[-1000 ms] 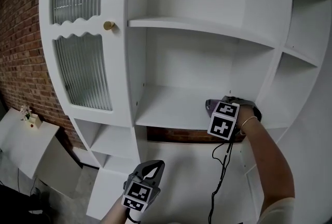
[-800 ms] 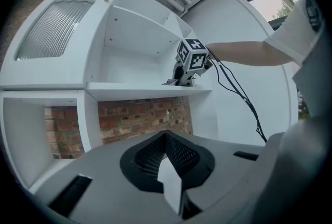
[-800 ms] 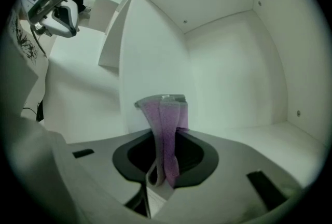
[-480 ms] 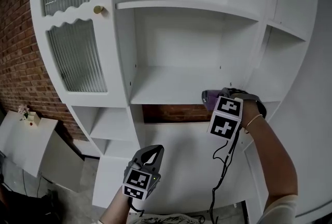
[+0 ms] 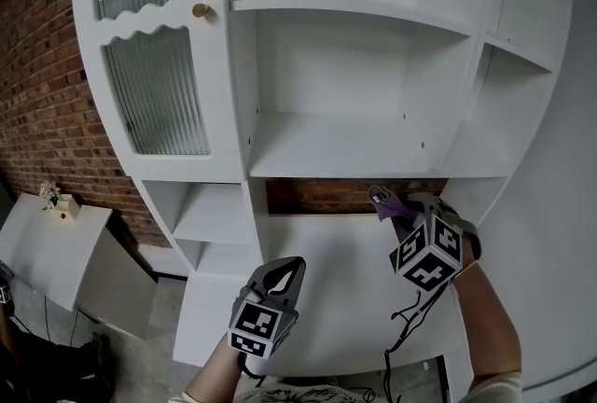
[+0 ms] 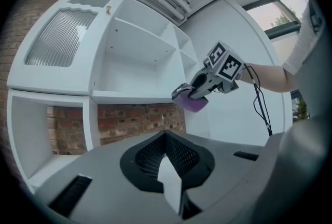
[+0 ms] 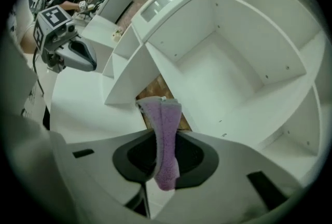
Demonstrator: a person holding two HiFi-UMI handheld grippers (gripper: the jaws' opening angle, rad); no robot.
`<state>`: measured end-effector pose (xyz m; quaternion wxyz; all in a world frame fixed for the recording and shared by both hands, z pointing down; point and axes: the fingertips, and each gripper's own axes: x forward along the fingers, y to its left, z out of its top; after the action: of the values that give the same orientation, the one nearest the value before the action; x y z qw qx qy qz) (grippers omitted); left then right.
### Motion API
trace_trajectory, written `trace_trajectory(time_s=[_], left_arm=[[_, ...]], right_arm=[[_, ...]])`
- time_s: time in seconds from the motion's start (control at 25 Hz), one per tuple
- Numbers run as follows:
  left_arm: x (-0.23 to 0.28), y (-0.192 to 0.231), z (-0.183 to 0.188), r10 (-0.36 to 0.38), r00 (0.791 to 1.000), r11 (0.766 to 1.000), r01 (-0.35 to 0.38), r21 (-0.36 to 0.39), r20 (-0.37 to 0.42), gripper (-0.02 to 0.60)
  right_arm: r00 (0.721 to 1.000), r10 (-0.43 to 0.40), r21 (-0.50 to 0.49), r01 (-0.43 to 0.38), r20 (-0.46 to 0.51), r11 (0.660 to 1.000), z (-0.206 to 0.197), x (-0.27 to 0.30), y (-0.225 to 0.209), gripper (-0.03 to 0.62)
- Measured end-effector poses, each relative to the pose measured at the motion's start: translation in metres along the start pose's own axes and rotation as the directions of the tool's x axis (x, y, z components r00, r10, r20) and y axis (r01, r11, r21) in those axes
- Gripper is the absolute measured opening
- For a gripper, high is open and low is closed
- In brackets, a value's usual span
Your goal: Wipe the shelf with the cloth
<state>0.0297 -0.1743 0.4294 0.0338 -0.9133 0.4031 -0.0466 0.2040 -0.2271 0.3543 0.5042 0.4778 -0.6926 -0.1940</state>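
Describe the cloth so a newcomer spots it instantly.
Find the big white shelf unit against the brick wall; just below its wide middle shelf, the right claw hovers. The cloth is the folded strip pinched in that claw: the only purple, fuzzy thing among white boards.

The right gripper (image 5: 382, 201) has pulled the cloth (image 5: 392, 203) off the shelf (image 5: 326, 149). Both now hang nearer, below its front edge.
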Motion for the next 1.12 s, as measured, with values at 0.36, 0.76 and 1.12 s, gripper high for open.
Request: trace_trajectory(time_s=[0.36,0.76,1.12], left_arm=[[-0.022,0.017,0.011,0.04,0.999,0.999,-0.04,0.001,0.035,0.006],[-0.03,0.03,0.01,0.066,0.995,0.998,-0.064,-0.022,0.075,0.006],[-0.019,0.037,0.005,0.071,0.995,0.997,-0.069,-0.033,0.064,0.006]], right_arm=[[0.899,-0.108,0.476,-0.121,0.425,0.871,0.006,-0.003,0.059,0.083],[0.79,-0.097,0.529,-0.308,0.605,0.791,0.029,-0.004,0.122,0.078],[0.786,-0.112,0.556,-0.32,0.607,0.767,0.032,0.008,0.122,0.074]])
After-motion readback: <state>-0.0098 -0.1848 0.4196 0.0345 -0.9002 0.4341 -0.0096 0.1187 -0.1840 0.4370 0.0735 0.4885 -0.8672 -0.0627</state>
